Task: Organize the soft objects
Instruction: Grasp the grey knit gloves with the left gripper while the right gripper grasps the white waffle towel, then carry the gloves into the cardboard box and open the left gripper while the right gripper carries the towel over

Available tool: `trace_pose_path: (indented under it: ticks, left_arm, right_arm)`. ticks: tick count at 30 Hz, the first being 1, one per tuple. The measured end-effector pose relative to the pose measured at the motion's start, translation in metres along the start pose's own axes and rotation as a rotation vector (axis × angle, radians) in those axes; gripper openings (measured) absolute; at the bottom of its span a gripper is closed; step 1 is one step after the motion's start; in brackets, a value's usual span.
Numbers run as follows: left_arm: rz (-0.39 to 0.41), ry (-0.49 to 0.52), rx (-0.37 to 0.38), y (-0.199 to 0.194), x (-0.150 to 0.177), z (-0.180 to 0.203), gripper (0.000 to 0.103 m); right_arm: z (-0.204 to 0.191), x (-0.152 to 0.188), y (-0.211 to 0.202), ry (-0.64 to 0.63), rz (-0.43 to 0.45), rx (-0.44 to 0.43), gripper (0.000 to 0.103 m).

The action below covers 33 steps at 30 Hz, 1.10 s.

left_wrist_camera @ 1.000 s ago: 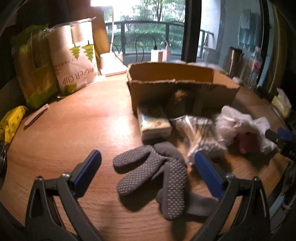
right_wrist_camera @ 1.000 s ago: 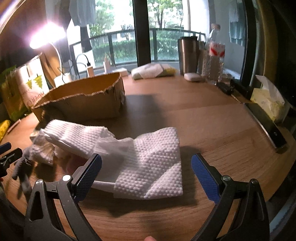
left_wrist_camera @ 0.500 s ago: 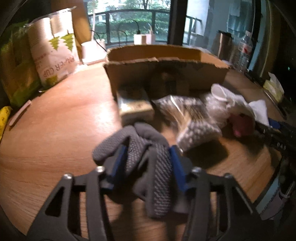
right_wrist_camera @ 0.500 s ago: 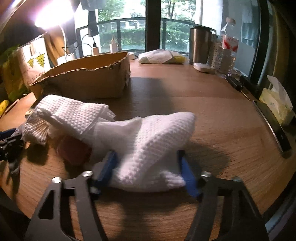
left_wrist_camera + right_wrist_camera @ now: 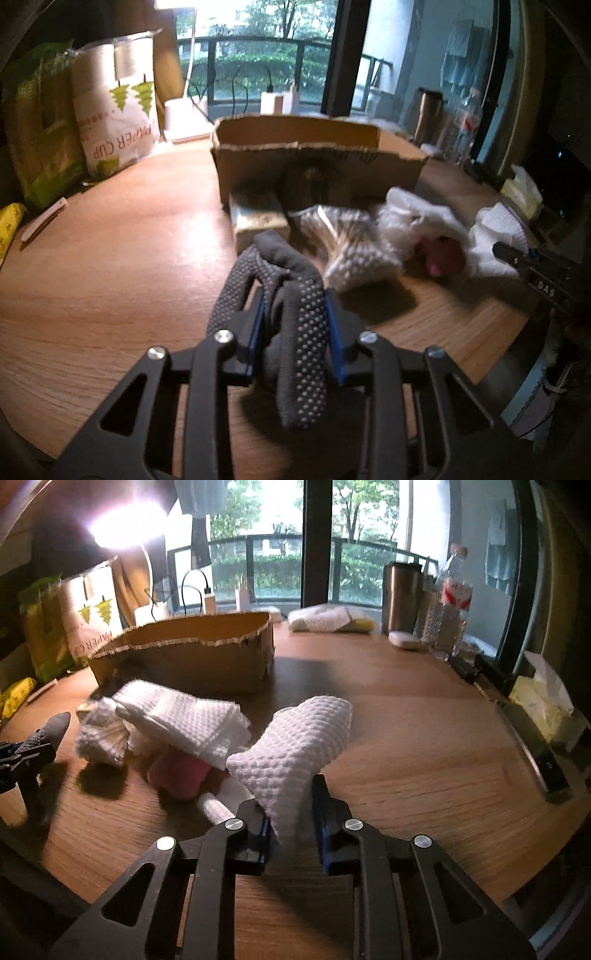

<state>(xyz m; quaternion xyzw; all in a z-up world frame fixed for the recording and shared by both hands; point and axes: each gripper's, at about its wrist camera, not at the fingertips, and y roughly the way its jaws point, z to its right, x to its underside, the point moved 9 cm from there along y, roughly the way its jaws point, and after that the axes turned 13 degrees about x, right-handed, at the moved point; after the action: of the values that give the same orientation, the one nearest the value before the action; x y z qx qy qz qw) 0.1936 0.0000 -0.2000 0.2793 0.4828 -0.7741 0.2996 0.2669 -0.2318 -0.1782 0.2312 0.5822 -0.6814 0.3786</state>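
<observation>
The left gripper [image 5: 293,328] is pinching a grey dotted glove [image 5: 291,306] tight between its blue pads. The glove bunches up and its fingers flop over the front, because it is soft and only held in the middle.

The right gripper [image 5: 291,818] has a white bumpy cloth [image 5: 299,746] between its pads, and its jaws are closing on it. The cloth folds into a peak and sticks up past the pads.

Just past both grippers sits a small heap of other soft things: a folded white cloth [image 5: 184,720], a pink thing [image 5: 177,771] partly under it, and a clear bag of small pieces [image 5: 354,243]. They lie close together, touching.

Behind the heap stands a cardboard box [image 5: 317,162] with its top open. It looks like the place for the soft things to go.

The wooden table [image 5: 406,738] is bare on the right, so there is room to swing that way. The table's near edge is close under both grippers. A bottle [image 5: 452,602] and a metal cup [image 5: 400,598] stand far back, out of the way.
</observation>
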Motion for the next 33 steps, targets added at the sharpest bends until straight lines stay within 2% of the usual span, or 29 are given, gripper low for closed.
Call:
trace_pose_path:
  ticks: [7, 16, 33]
  left_arm:
    - [0.066, 0.025, 0.007, -0.023, -0.031, 0.004, 0.031]
    - [0.142, 0.070, 0.051, -0.044, -0.072, 0.016, 0.031]
    - [0.177, 0.120, 0.090, -0.021, -0.134, 0.025, 0.031]
  right_arm:
    - [0.003, -0.022, -0.022, 0.005, 0.060, -0.004, 0.021]
    - [0.002, -0.063, -0.038, 0.008, 0.114, -0.025, 0.021]
    - [-0.019, -0.122, -0.016, 0.001, 0.133, -0.081, 0.021]
